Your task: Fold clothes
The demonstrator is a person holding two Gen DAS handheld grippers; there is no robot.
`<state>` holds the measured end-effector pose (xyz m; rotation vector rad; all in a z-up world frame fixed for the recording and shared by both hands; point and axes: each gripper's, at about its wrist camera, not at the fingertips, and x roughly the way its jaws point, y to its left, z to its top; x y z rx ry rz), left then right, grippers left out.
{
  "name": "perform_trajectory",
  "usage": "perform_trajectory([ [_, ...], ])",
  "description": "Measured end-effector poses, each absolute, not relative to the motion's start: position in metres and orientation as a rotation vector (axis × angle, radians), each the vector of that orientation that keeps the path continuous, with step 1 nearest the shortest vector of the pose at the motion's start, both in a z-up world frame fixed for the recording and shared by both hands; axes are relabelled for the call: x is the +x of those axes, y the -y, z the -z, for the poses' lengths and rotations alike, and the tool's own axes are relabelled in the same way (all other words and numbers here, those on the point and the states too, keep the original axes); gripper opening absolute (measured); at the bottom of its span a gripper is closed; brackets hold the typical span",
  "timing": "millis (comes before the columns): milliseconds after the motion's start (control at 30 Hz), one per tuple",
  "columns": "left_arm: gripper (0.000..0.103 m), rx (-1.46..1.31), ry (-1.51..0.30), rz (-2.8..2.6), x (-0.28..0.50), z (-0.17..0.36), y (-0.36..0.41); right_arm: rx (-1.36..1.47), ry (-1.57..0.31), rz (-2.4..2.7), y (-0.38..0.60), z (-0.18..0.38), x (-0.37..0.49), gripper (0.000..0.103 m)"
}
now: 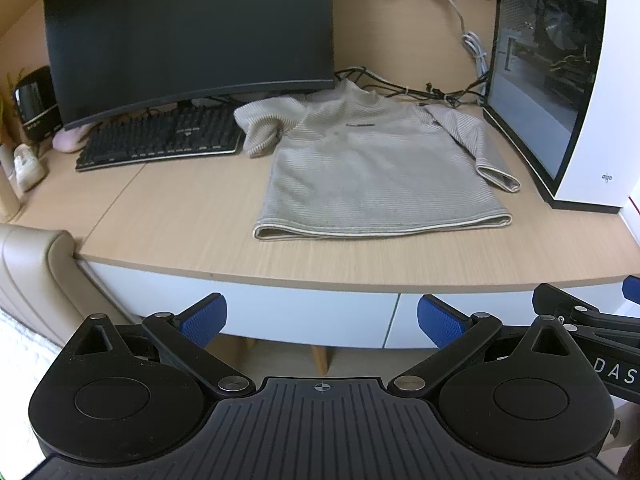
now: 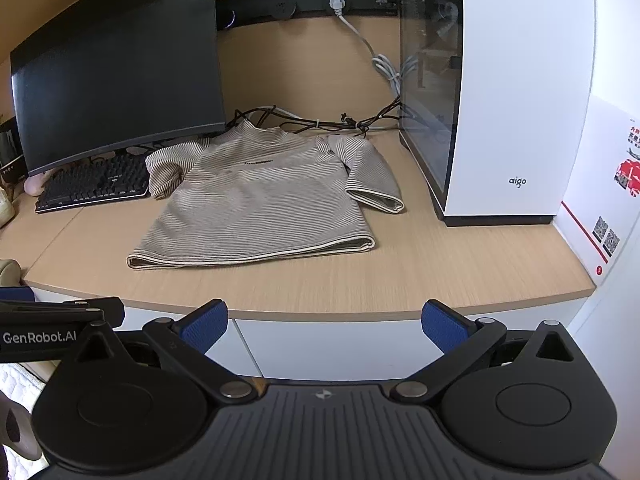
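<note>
A beige finely striped long-sleeved shirt (image 1: 372, 168) lies flat and face up on the wooden desk (image 1: 180, 220), hem toward me. Its left sleeve is bunched against the keyboard; its right sleeve is bent down beside the body. It also shows in the right wrist view (image 2: 256, 208). My left gripper (image 1: 322, 320) is open and empty, held in front of the desk's front edge, short of the shirt. My right gripper (image 2: 324, 326) is open and empty, also in front of the desk edge. Each gripper shows at the edge of the other's view.
A black monitor (image 1: 188, 32) and black keyboard (image 1: 160, 140) stand left of the shirt. A white PC case (image 2: 508, 92) stands right of it. Cables (image 1: 420, 90) lie behind the collar. A beige chair (image 1: 32, 272) is at the left. White drawers (image 1: 280, 316) sit under the desk.
</note>
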<state>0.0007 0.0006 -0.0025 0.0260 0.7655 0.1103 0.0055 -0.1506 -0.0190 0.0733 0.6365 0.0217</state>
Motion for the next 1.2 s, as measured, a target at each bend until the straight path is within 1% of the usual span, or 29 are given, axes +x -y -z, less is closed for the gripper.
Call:
perform_trajectory([
  [200,0.103,0.029,-0.767,-0.114,0.0019,0.0025,-0.0017,0.077,-0.617,-0.03,0.1483,0.0182,0.0069,0.103],
  [433,0.103,0.021,-0.761,-0.111,0.0018,0.0028,-0.004,0.077,-0.655,-0.021,0.1502,0.0209,0.0077,0.103],
  [867,0.103,0.001,-0.793,-0.107,0.0043,0.0014,-0.0063,0.085,-0.655,-0.036,0.1496,0.0227,0.0088,0.103],
  [1200,0.103,0.014,-0.78,-0.113,0.0047,0.0035,-0.0061,0.089,-0.659,-0.036,0.1489,0.0227,0.0087,0.103],
])
